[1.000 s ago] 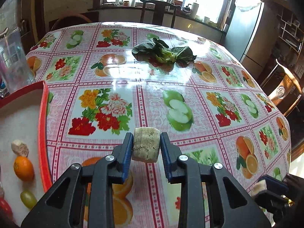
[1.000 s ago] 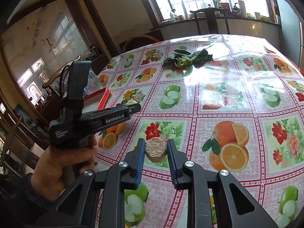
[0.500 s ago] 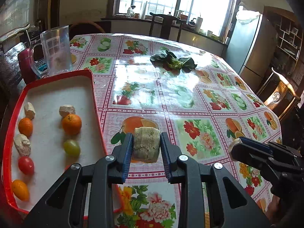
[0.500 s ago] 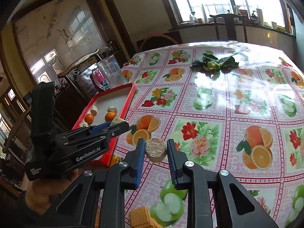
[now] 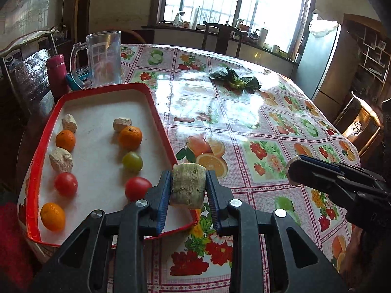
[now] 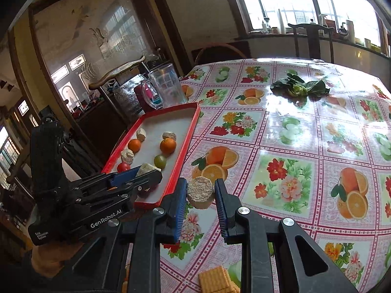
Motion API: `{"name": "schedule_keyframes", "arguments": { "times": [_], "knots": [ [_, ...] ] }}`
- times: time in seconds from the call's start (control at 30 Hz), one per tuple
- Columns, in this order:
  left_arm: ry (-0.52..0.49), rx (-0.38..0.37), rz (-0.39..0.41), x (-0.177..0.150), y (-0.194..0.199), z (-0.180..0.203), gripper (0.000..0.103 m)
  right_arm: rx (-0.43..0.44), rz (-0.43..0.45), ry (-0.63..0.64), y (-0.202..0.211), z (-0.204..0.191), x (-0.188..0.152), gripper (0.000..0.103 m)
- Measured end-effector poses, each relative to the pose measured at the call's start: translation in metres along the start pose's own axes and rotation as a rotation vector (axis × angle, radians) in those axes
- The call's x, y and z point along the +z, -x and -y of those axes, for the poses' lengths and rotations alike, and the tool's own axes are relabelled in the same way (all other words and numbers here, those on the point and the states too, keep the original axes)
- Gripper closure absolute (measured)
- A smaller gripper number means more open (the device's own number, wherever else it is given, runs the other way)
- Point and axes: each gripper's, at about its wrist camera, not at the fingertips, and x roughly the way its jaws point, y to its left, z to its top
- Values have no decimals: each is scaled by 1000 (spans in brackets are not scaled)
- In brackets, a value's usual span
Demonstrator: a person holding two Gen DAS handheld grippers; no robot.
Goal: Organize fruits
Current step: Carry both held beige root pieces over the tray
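Observation:
My left gripper (image 5: 188, 186) is shut on a pale cut chunk (image 5: 187, 186), held over the near right corner of a red tray (image 5: 161, 124). The tray holds oranges (image 5: 130, 134), red tomatoes (image 5: 66, 184), a green fruit (image 5: 132, 161) and several pale chunks (image 5: 61, 160). My right gripper (image 6: 200, 193) is shut on a round pale slice (image 6: 200, 191), held above the tablecloth just right of the tray (image 6: 188, 136). The left gripper (image 6: 146, 171) shows in the right wrist view with its chunk over the tray.
A clear jug (image 5: 105, 57) and a pink flask (image 5: 56, 72) stand behind the tray. Leafy greens (image 5: 234, 79) lie far across the table. Crackers (image 6: 215, 280) lie near the front edge. Chairs stand around the table.
Both grippers have swung left toward the tray with their pieces still held. The left gripper now hovers over the tray's near corner.

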Motion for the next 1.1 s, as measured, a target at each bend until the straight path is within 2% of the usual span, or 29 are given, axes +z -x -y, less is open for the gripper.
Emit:
{"name": "schedule_keyframes", "arguments": {
  "times": [0.43, 1.1],
  "knots": [
    [55, 55, 32, -11, 27, -38, 77, 49, -27, 56, -22, -35, 6, 80],
    [135, 106, 31, -24, 39, -91, 77, 97, -76, 110, -64, -71, 14, 80]
  ]
}}
